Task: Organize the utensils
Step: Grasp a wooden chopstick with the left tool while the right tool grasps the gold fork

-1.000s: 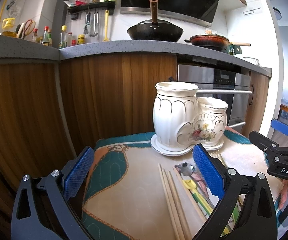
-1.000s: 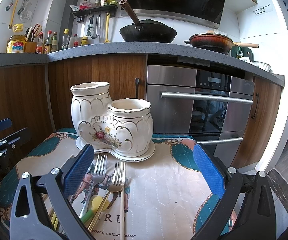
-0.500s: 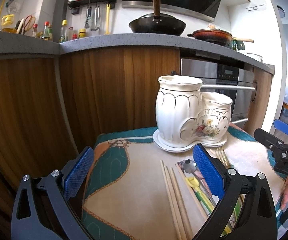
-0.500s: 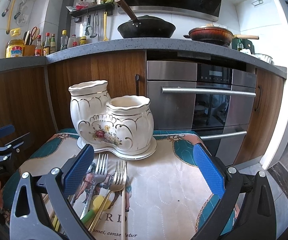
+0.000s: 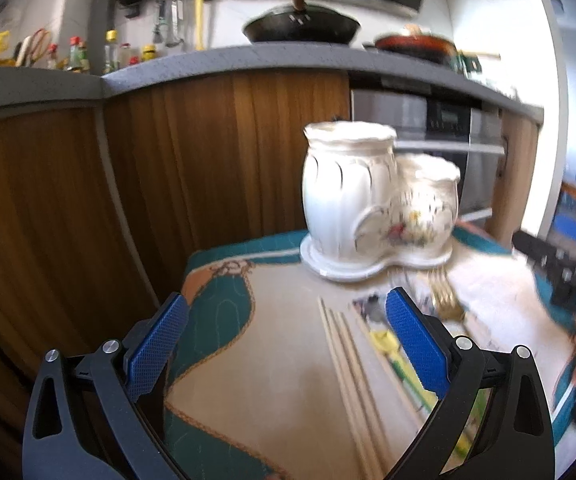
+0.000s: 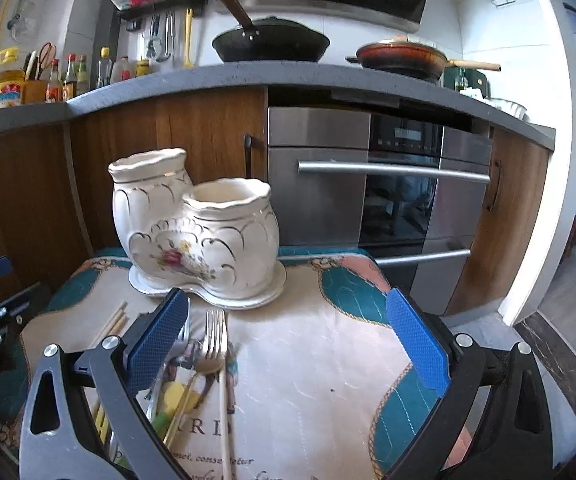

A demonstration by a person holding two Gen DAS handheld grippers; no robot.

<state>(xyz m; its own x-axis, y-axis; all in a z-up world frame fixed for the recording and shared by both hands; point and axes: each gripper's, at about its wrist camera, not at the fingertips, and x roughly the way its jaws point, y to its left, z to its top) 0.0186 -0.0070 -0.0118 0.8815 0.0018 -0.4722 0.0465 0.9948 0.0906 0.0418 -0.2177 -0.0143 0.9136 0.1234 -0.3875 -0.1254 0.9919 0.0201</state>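
A white two-pot ceramic utensil holder (image 6: 199, 232) with gold trim and a flower stands at the back of the cloth-covered table (image 6: 320, 360); it also shows in the left wrist view (image 5: 376, 204), blurred. Utensils lie in front of it: gold forks (image 6: 213, 340), a yellow and green piece (image 6: 169, 400), and wooden chopsticks (image 5: 348, 368). My left gripper (image 5: 288, 340) is open and empty above the table's left part. My right gripper (image 6: 288, 340) is open and empty above the middle, its left finger over the forks.
Wooden kitchen cabinets (image 5: 167, 184) and a steel oven (image 6: 376, 192) stand close behind the table. A counter above them carries a black wok (image 6: 269, 42), a red pan (image 6: 402, 58) and bottles. The table's right edge drops to the floor (image 6: 548, 320).
Both grippers have moved forward and slightly down toward the utensils and holder. The left wrist view is now blurred by motion. Both stay open and empty.
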